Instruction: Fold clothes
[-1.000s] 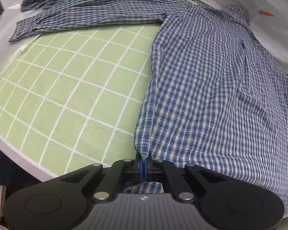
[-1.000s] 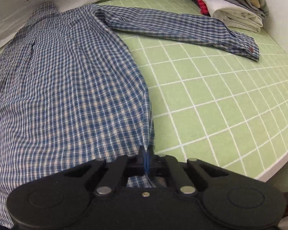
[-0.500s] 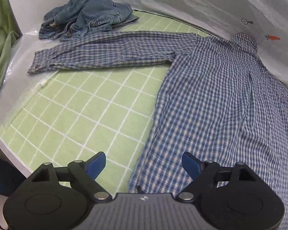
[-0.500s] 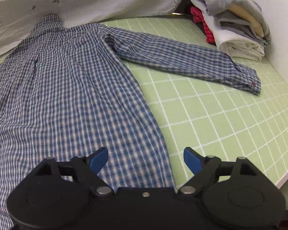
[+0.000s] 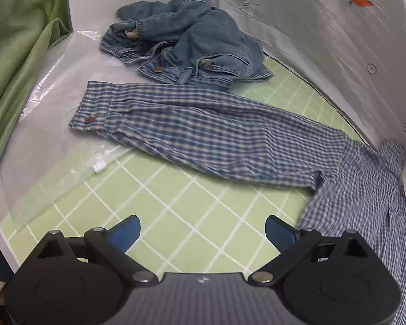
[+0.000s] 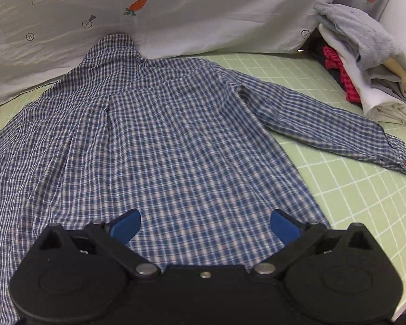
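A blue checked long-sleeved shirt point(image 6: 159, 140) lies flat, back up, on the green gridded mat point(image 6: 370, 189), collar toward the back. Its one sleeve point(image 5: 208, 135) stretches out to the left, cuff with a brown button at its end; the other sleeve point(image 6: 324, 124) reaches right. My left gripper point(image 5: 203, 231) hovers over bare mat below the left sleeve, jaws still opening, nothing between them. My right gripper point(image 6: 205, 224) hangs above the shirt's lower back, jaws opening wide, no cloth between the blue pads.
A crumpled denim garment point(image 5: 186, 40) lies beyond the left cuff. A stack of folded clothes point(image 6: 365, 62) sits at the back right. A white sheet with carrot prints point(image 6: 176, 8) rises behind the mat. Green cloth point(image 5: 19, 48) hangs at far left. The mat's edge runs near right.
Both grippers were shut on the shirt's hem corners; they let go and opened wide. The left one swung left toward the sleeve; the right one drew back and up over the shirt.
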A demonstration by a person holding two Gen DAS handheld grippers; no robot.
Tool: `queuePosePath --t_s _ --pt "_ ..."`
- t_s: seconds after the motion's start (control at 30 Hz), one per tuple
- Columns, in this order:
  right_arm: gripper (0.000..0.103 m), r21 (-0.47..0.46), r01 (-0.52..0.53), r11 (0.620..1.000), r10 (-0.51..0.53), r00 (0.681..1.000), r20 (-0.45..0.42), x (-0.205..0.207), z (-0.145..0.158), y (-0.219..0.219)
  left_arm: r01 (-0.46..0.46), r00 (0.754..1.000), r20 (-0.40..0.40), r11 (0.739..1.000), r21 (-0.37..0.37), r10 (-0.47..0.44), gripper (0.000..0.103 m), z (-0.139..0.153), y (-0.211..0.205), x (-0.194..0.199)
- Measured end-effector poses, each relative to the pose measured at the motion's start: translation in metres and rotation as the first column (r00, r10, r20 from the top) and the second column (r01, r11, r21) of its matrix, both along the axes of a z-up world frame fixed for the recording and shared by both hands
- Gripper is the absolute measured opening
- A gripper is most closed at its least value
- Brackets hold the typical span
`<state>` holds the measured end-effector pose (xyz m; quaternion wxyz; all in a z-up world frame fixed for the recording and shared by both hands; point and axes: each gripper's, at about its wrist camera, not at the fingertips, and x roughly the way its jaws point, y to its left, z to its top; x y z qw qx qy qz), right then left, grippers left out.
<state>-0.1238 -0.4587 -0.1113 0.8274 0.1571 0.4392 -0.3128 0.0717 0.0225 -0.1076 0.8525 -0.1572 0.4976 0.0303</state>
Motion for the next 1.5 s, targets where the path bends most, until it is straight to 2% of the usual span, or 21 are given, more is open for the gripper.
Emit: queuePosePath --t_s 0.2,0.4,0.47,0.53,0.67,0.77,0.83,0.9,0.93,1.0,1.03,1.07,1.1,1.2,1.3,1.43,1.5 --pt "0.103 0.032 0.04 0.999 -0.038 0.998 -0.043 0.041 -0.005 0.01 -0.092 0.996 -0.007 0.995 0.038 0.093 0.098 -0.016 0.059 0.058" --pt "0.103 0.038 0.107 0.994 -0.103 0.99 -0.1 0.066 -0.006 0.016 -0.148 0.987 -0.05 0.985 0.087 0.153 0.098 -0.038 0.096 0.094" --pt "0.103 0.054 0.112 0.992 -0.105 0.988 -0.116 0.071 -0.007 0.019 -0.145 0.986 -0.072 0.985 0.09 0.151 0.098 -0.047 0.102 0.1" --pt "0.103 0.056 0.094 0.994 -0.085 0.985 -0.153 0.076 -0.011 0.025 -0.133 0.988 -0.067 0.986 0.101 0.141 0.102 -0.052 0.102 0.101" --pt "0.103 0.058 0.08 0.995 -0.065 0.974 -0.218 0.084 -0.019 0.033 -0.087 0.994 -0.057 0.981 0.172 0.098 0.103 -0.056 0.092 0.102" --pt "0.103 0.083 0.086 0.993 -0.064 0.97 -0.233 0.085 -0.023 0.034 -0.088 0.995 -0.036 0.974 0.21 0.098 0.101 -0.059 0.086 0.098" --pt "0.103 0.091 0.093 0.991 -0.069 0.97 -0.233 0.085 -0.023 0.034 -0.112 0.993 -0.023 0.968 0.227 0.12 0.095 -0.058 0.086 0.095" --pt "0.103 0.092 0.1 0.991 -0.076 0.97 -0.232 0.085 -0.023 0.033 -0.136 0.99 -0.01 0.961 0.24 0.142 0.074 -0.054 0.085 0.093" --pt "0.103 0.093 0.104 0.99 -0.08 0.97 -0.228 0.085 -0.023 0.032 -0.139 0.989 -0.004 0.961 0.238 0.145 0.068 -0.053 0.084 0.093" --pt "0.103 0.102 0.112 0.988 -0.088 0.974 -0.21 0.081 -0.024 0.029 -0.123 0.992 -0.002 0.969 0.212 0.127 0.045 -0.049 0.078 0.094" --pt "0.103 0.107 0.114 0.988 -0.091 0.975 -0.201 0.08 -0.025 0.028 -0.114 0.993 -0.001 0.974 0.198 0.116 0.04 -0.047 0.074 0.094" --pt "0.103 0.111 0.115 0.987 -0.092 0.977 -0.193 0.078 -0.026 0.028 -0.104 0.994 0.0 0.978 0.183 0.106 0.025 -0.046 0.071 0.095" --pt "0.103 0.114 0.114 0.987 -0.092 0.979 -0.184 0.075 -0.026 0.028 -0.095 0.995 0.002 0.981 0.169 0.096 0.02 -0.044 0.067 0.095" --pt "0.103 0.11 0.103 0.989 -0.084 0.983 -0.162 0.067 -0.027 0.026 -0.069 0.997 0.02 0.994 0.083 0.068 0.015 -0.034 0.05 0.094" --pt "0.103 0.097 0.098 0.991 -0.083 0.986 -0.142 0.056 -0.029 0.024 0.005 0.998 0.063 0.998 0.066 -0.009 0.015 -0.019 0.016 0.093" --pt "0.103 0.112 0.133 0.985 -0.116 0.982 -0.147 0.04 -0.037 0.01 0.126 0.988 0.089 0.992 0.001 -0.126 0.014 -0.005 -0.044 0.08" --pt "0.103 0.137 0.158 0.978 -0.14 0.981 -0.133 0.032 -0.039 0.002 0.203 0.975 0.095 0.978 -0.037 -0.199 0.014 0.0 -0.078 0.07"
